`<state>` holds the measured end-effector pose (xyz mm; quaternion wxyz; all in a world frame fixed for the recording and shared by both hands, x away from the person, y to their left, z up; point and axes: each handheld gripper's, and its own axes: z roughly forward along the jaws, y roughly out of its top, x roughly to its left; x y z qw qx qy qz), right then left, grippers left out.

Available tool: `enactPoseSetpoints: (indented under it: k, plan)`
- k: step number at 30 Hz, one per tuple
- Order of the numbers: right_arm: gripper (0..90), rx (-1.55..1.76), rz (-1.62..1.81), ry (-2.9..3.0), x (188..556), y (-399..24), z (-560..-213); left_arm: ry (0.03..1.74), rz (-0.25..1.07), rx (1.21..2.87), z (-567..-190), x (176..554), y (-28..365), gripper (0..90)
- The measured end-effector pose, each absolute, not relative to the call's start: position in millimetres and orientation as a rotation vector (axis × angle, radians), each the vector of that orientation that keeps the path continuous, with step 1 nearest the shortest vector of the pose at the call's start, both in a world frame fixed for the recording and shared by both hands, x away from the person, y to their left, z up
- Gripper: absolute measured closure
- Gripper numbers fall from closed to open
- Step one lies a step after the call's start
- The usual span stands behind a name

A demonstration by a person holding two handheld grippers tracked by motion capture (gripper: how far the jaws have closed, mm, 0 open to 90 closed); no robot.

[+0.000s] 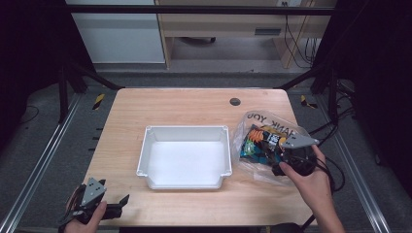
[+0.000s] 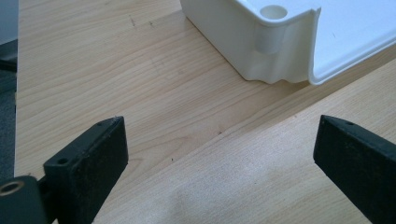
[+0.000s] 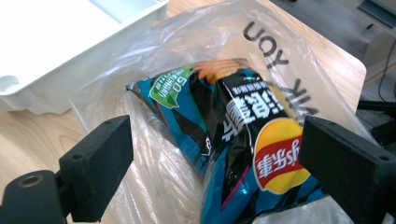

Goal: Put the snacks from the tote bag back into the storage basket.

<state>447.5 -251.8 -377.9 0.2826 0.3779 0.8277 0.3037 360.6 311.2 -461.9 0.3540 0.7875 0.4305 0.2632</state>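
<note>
A clear plastic bag (image 1: pixel 250 121) printed with "THANK YOU" lies on the wooden table to the right of a white tray (image 1: pixel 184 129). Inside it is a dark teal chips packet (image 1: pixel 260 141). My right gripper (image 1: pixel 274 153) reaches into the bag's mouth from the right. In the right gripper view the chips packet (image 3: pixel 233 126) sits between the wide-set jaws of my right gripper (image 3: pixel 217 140); the right pad (image 3: pixel 345 158) is at its edge, and the left pad (image 3: pixel 100 163) stands apart from it beside loose film of the plastic bag (image 3: pixel 289 46). My left gripper (image 1: pixel 119 201) rests at the table's near left corner, open, with nothing in it.
The white tray (image 2: pixel 280 51) lies just ahead of my left gripper (image 2: pixel 219 140), and its corner (image 3: pixel 70 60) also lies left of the bag. A small round hole (image 1: pixel 235 102) marks the tabletop at the back. Cables (image 1: pixel 335 167) trail off the right edge.
</note>
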Motion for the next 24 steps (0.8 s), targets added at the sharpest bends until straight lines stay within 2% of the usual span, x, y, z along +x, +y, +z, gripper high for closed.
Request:
enactPoseSetpoints:
  k: [12,24]
  plan:
    - [10.2,0.972,0.750,2.324,477,-262,-351,1.132,0.668,2.000,-461,362,314,2.7]
    - [10.9,0.975,0.659,2.400,510,-272,-347,1.120,0.643,2.005,-460,362,312,2.7]
